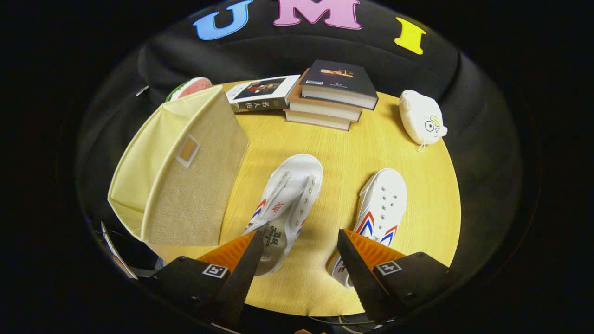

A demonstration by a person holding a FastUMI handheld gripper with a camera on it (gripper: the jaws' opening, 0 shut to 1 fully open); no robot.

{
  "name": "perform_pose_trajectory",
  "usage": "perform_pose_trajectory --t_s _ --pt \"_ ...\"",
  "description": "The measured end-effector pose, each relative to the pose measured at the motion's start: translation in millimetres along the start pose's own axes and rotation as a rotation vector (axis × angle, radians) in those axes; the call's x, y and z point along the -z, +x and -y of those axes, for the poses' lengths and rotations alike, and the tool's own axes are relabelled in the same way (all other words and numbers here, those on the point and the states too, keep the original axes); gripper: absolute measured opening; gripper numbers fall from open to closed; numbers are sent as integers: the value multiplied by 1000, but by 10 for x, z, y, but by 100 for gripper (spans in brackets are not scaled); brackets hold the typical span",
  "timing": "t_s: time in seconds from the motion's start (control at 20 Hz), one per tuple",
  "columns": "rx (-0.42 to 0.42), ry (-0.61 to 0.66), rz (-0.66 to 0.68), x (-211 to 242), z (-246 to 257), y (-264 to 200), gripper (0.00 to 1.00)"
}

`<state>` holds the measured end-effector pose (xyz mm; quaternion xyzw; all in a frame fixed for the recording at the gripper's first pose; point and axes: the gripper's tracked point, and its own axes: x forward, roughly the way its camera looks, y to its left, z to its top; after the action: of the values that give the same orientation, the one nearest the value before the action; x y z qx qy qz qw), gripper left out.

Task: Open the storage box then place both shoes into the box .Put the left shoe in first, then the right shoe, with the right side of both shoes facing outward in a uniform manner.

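While tool [299, 260] gapes wide above shoes [287, 204], box [185, 171] beside, books [332, 95] beyond.

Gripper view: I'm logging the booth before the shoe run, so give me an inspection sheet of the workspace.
Surface: round wooden table, bare at centre.
Job's things: fabric storage box beside two white sneakers; left sneaker, right sneaker, both outside it.
Clutter: stack of books, single book, white plush toy, watermelon plush.
Tongs: tongs open, above the sneakers' heels.
Cables: thin wires at the table's near edge.
Surroundings: black cloth wall.
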<state>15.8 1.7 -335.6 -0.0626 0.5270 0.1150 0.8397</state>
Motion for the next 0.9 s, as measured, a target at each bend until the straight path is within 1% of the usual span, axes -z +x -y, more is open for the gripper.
perform_pose_trajectory --t_s 0.15,0.2,0.4,0.45,0.5,0.55,0.6,0.7,0.75,0.85,0.9 --pt "35 -47 -21 13 97 214 99" --pt "51 -41 -40 36 144 292 99" --pt "11 3 -93 122 64 481 98" --pt "-4 14 -104 129 39 519 93" --pt "-39 36 -121 148 -30 545 89" --pt "-60 62 -140 183 -72 576 79" --pt "-64 88 -150 192 -76 604 73" --pt "-98 150 -160 187 -165 619 46" --pt "-96 163 -164 187 -150 617 32" --pt "-118 161 -168 182 -173 628 25" --pt "-125 160 -165 173 -170 629 24"
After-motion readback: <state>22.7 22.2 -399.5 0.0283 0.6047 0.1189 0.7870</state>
